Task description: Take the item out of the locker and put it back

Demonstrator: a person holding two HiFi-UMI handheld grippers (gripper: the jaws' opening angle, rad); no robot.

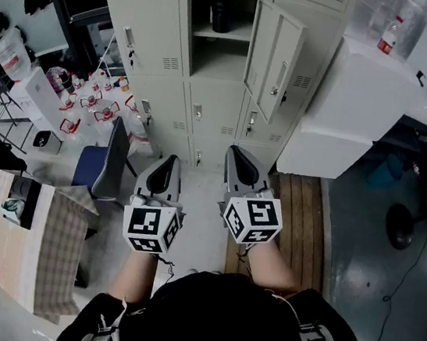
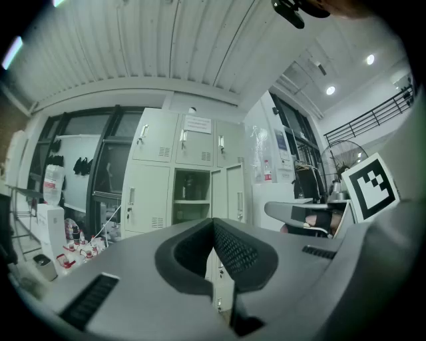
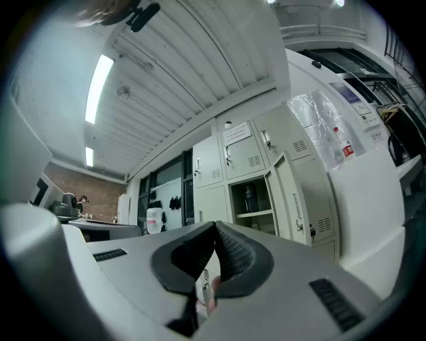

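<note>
Left gripper (image 1: 169,160) and right gripper (image 1: 239,155), jaws pressed together and empty, point level toward the open locker (image 1: 218,56), well apart from it across the floor (image 1: 201,192).

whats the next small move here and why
Probably carry the right gripper forward toward the open locker compartment, opening its jaws on the way. The door stands open and a dark bottle sits on the upper shelf; this gripper and the left gripper are shut, empty and well short of it.

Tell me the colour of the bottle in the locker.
The bottle looks dark, almost black; clearest in right gripper view.
</note>
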